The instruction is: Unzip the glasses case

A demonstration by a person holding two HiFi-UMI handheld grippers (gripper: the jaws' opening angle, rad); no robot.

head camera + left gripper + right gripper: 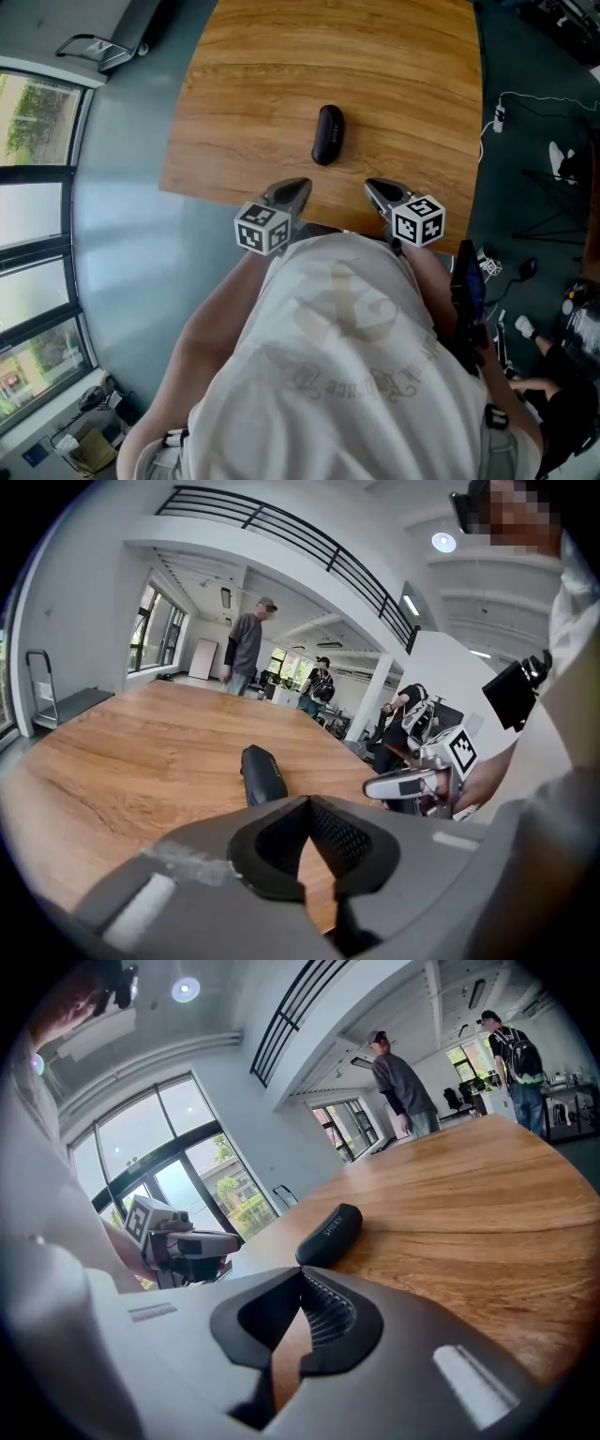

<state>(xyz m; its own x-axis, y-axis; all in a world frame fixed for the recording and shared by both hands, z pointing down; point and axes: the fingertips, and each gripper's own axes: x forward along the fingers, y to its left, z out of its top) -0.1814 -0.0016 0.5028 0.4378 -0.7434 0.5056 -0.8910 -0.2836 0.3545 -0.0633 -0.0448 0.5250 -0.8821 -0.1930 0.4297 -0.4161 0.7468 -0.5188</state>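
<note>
A black oblong glasses case lies zipped on the wooden table, lengthwise away from me. It also shows in the left gripper view and in the right gripper view, where pale lettering runs along its side. My left gripper hovers over the table's near edge, a short way below and left of the case, jaws shut and empty. My right gripper hovers at the near edge below and right of the case, also shut with nothing held. Each gripper sees the other: the right one, the left one.
The table's near edge runs just under both grippers. Several people stand at the far end of the table. Cables and gear lie on the floor to the right. Large windows line the left.
</note>
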